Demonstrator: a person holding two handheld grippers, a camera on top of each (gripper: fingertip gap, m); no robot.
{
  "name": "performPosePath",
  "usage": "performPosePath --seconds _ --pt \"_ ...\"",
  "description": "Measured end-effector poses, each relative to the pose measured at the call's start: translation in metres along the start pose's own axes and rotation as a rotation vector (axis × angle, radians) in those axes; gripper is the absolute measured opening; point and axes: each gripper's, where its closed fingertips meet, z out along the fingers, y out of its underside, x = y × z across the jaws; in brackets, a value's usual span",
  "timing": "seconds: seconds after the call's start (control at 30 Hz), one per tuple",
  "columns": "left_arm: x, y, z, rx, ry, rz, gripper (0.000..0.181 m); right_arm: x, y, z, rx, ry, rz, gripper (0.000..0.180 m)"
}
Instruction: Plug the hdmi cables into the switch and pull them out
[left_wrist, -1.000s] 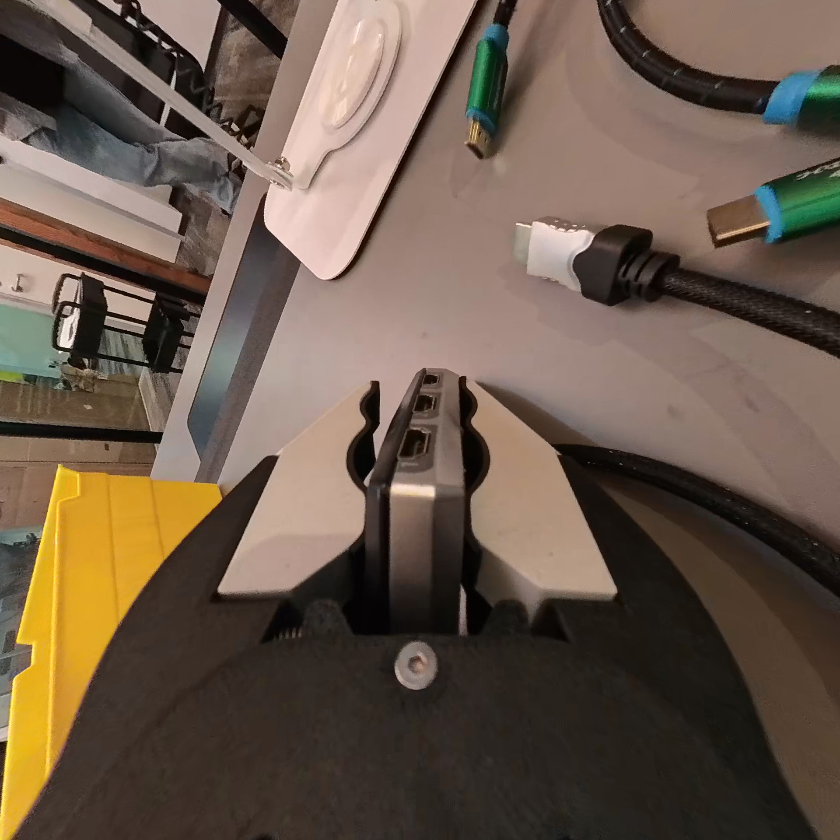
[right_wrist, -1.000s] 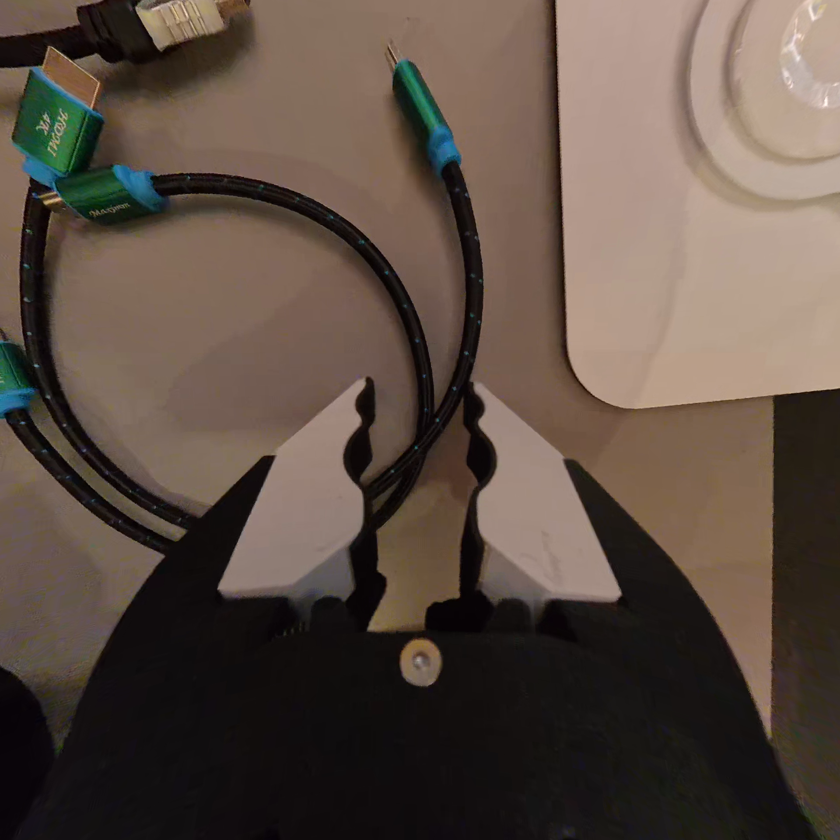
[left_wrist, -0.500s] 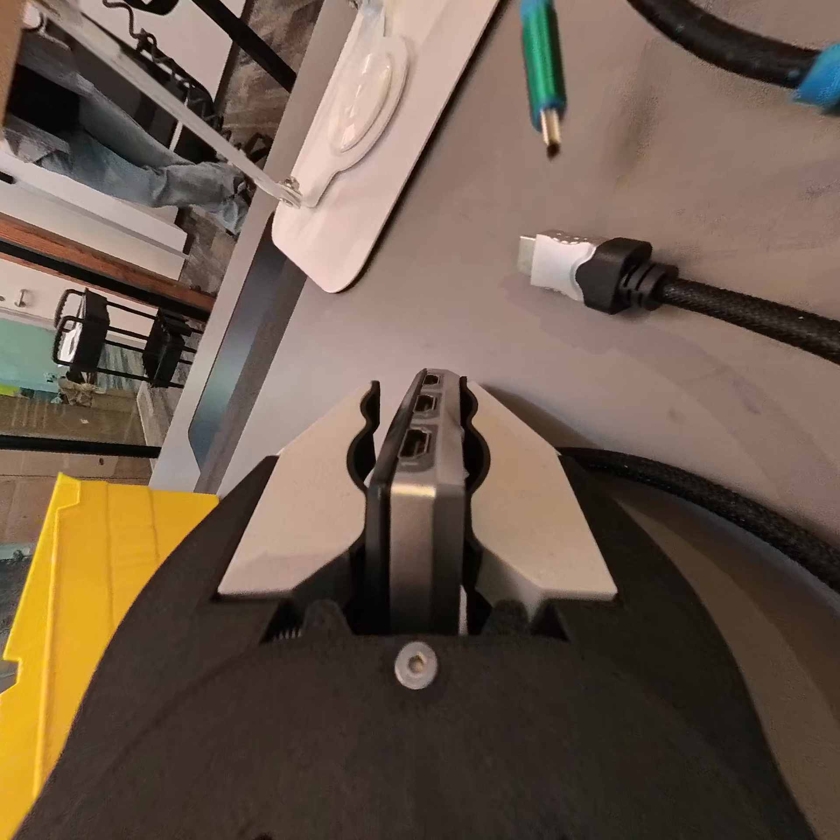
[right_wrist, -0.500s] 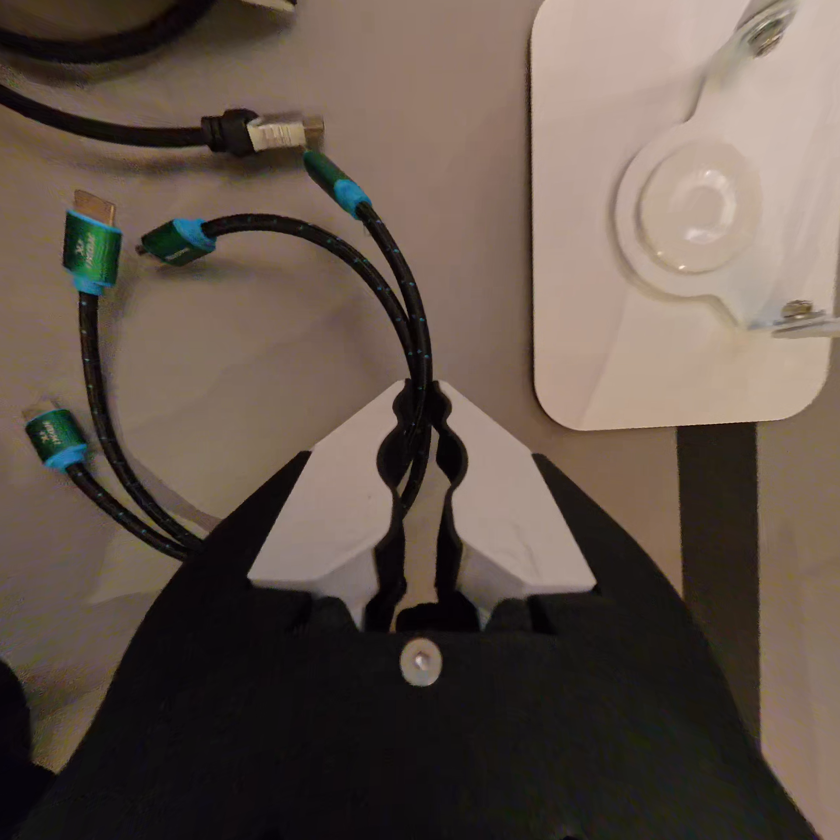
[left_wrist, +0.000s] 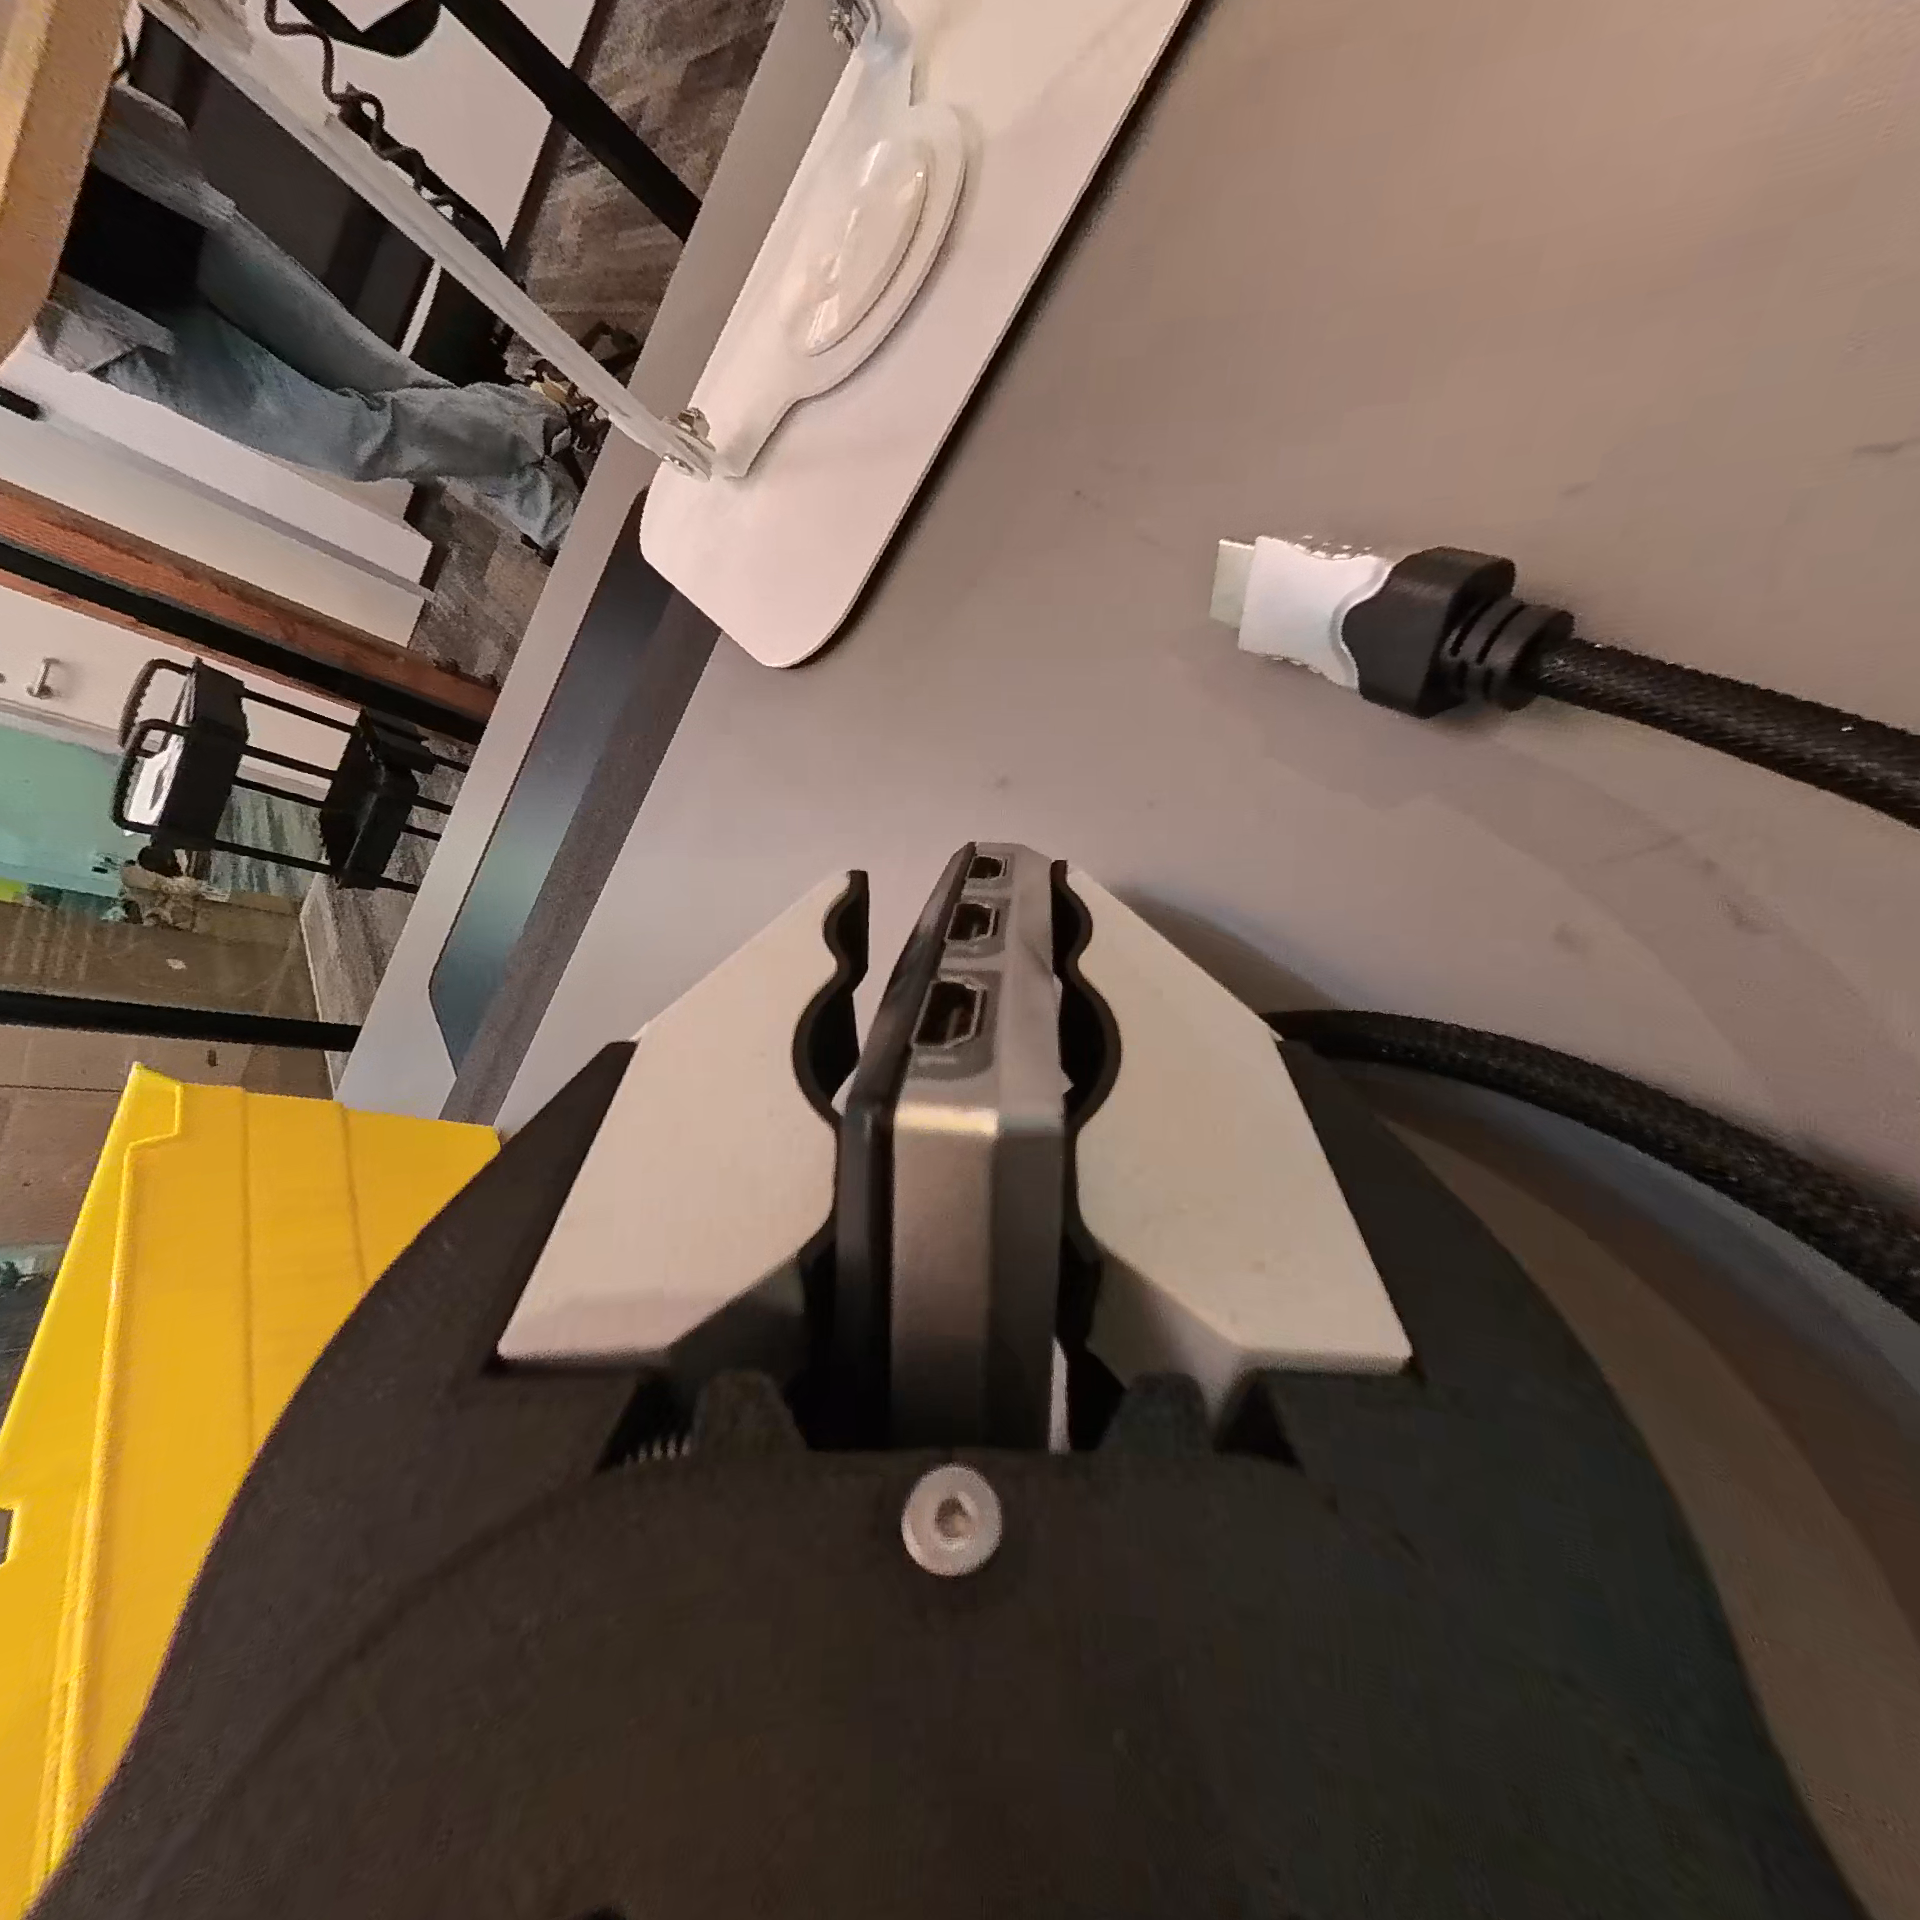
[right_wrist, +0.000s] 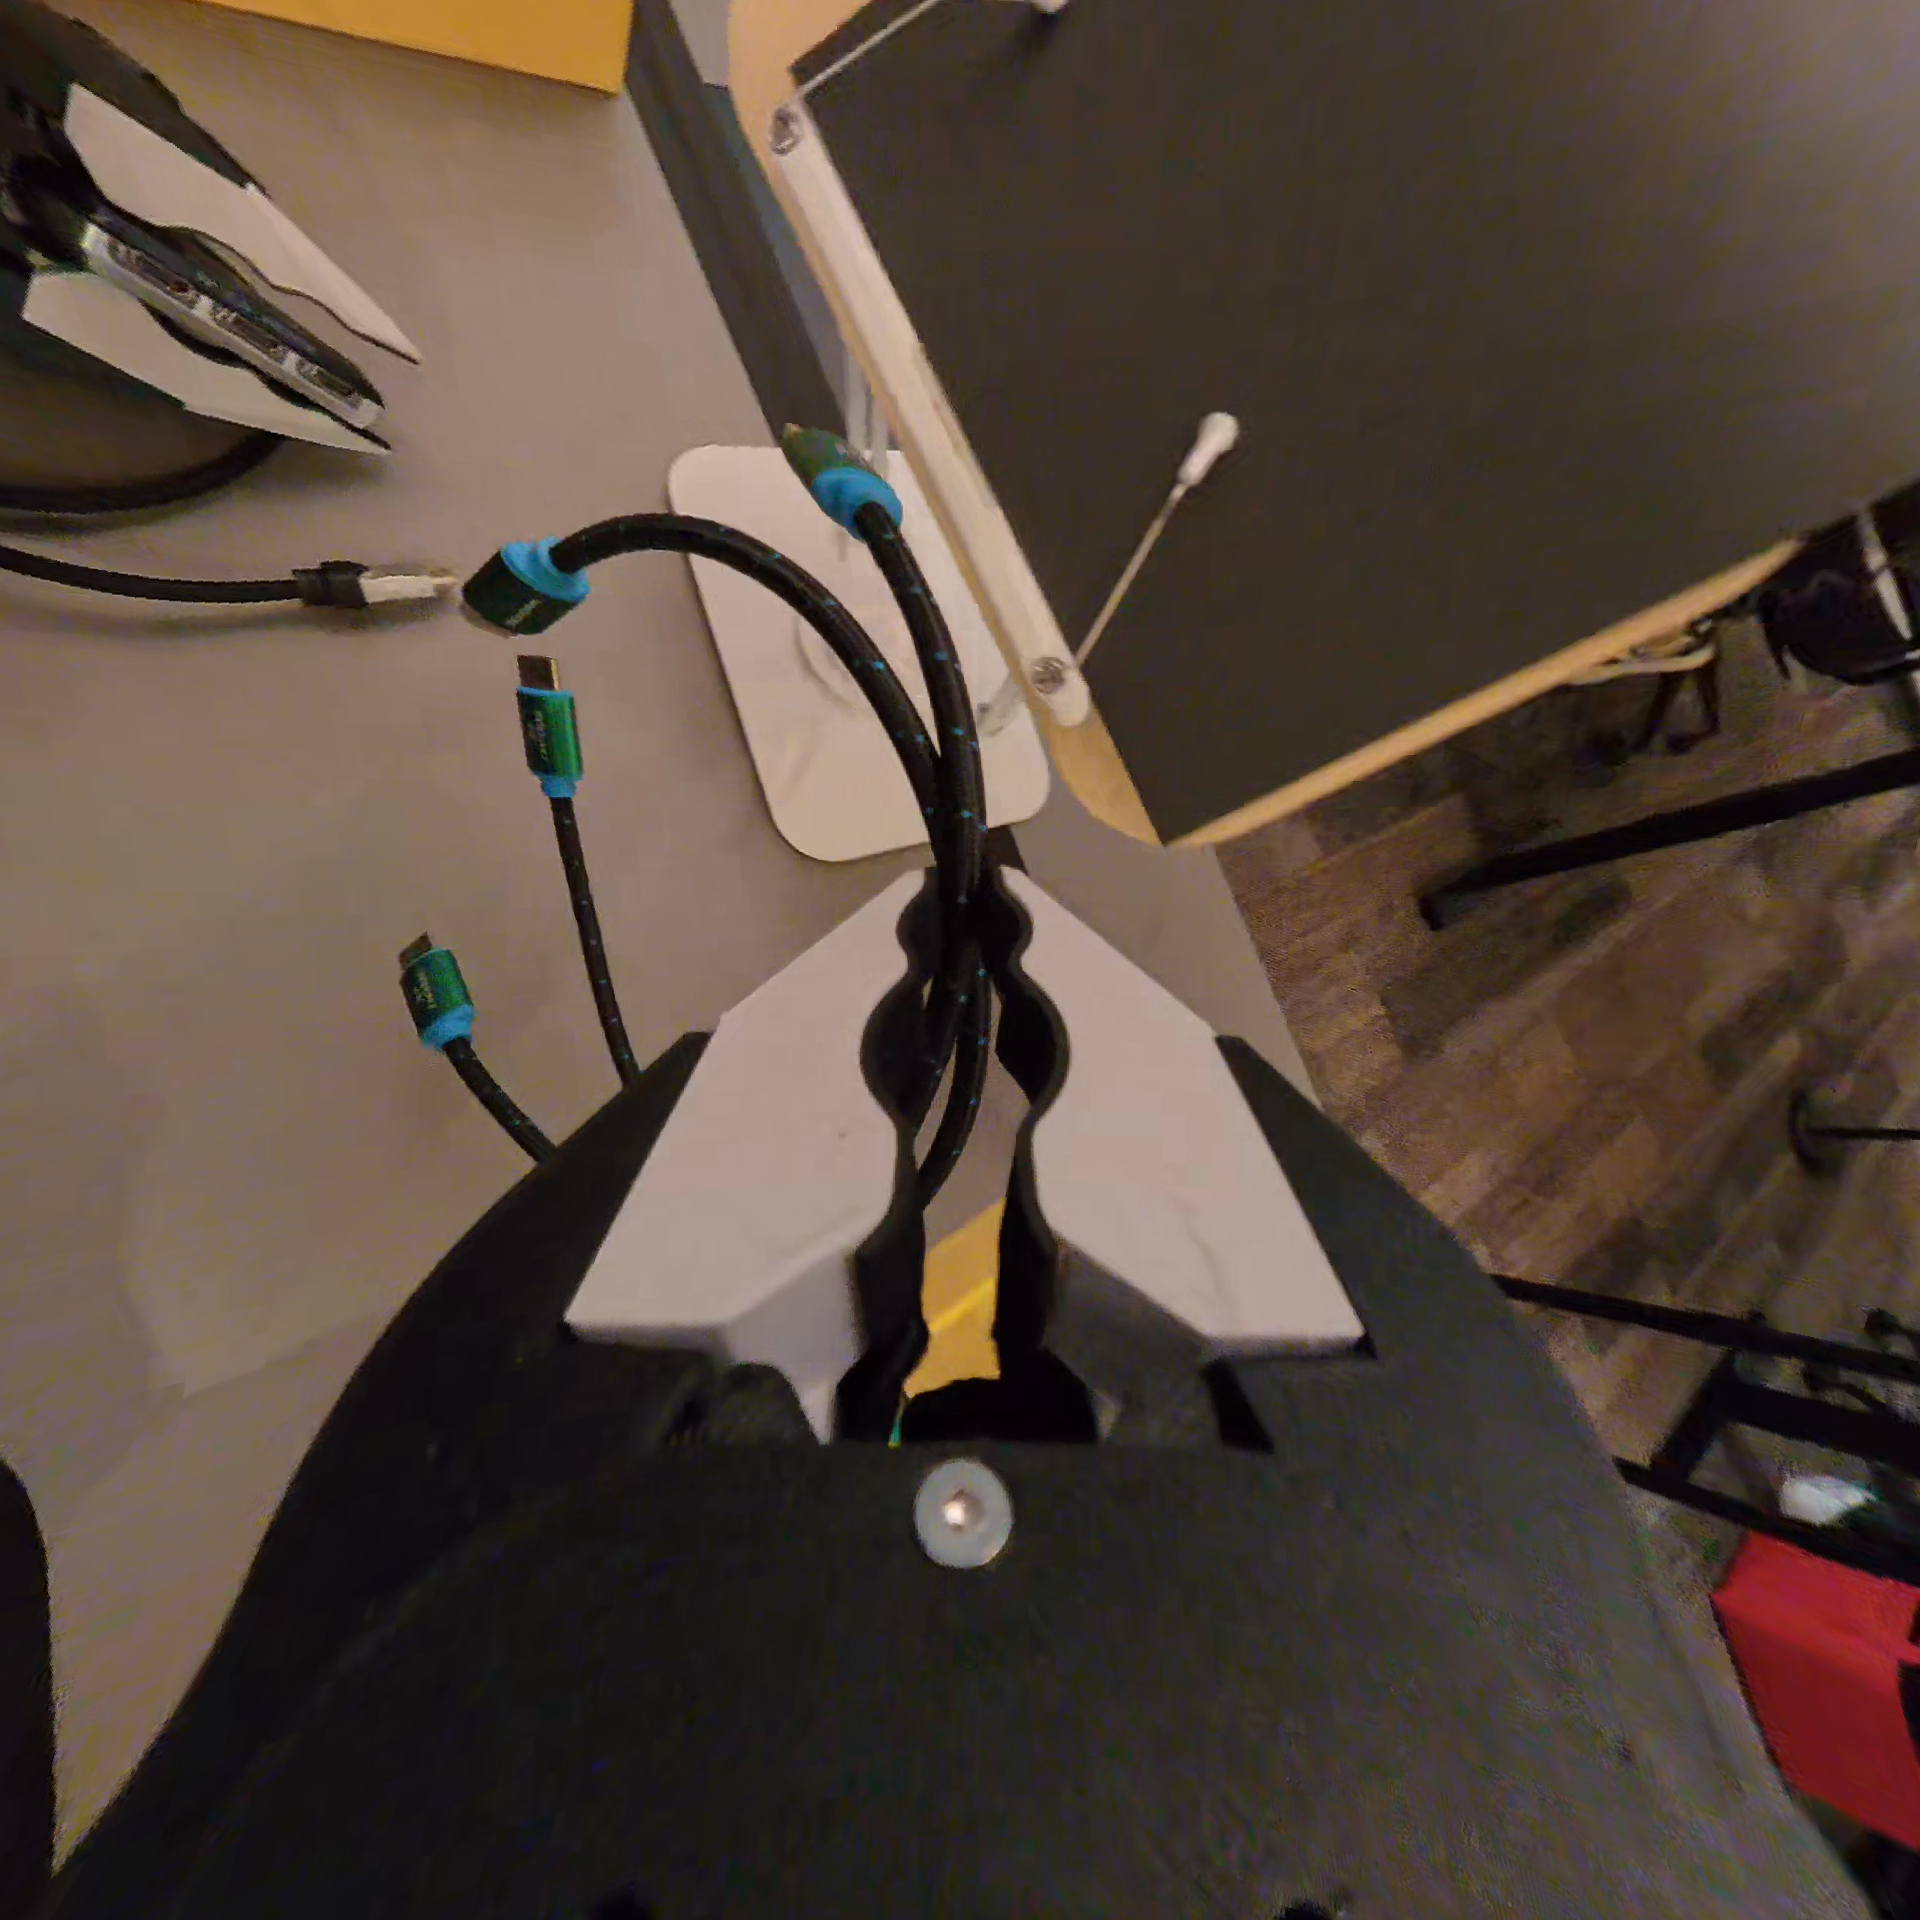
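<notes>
Table (left_wrist: 1455, 312) ahead bare — silver-tipped cable (left_wrist: 1340, 623) rightward

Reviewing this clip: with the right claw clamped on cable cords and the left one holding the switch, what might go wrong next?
1. The right claw pinches two braided cords mid-length, not a plug, so the green plug dangles loosely and may be hard to aim at the ports.
2. Two cords in one grip may tangle or drag.
3. The switch, held edge-on in the left claw, could twist under insertion force.
</notes>
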Motion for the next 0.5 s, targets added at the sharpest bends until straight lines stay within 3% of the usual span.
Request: performPosePath --seconds 0.3,0.5 --pt "0.0 0.0 0.0 -0.001 -0.001 0.003 0.033 0.082 0.084 -0.108 -0.043 0.288 0.206 0.005" --pt "0.002 0.001 0.002 -0.008 0.001 0.013 0.033 0.102 0.169 -0.142 0.039 0.419 0.436 0.005"
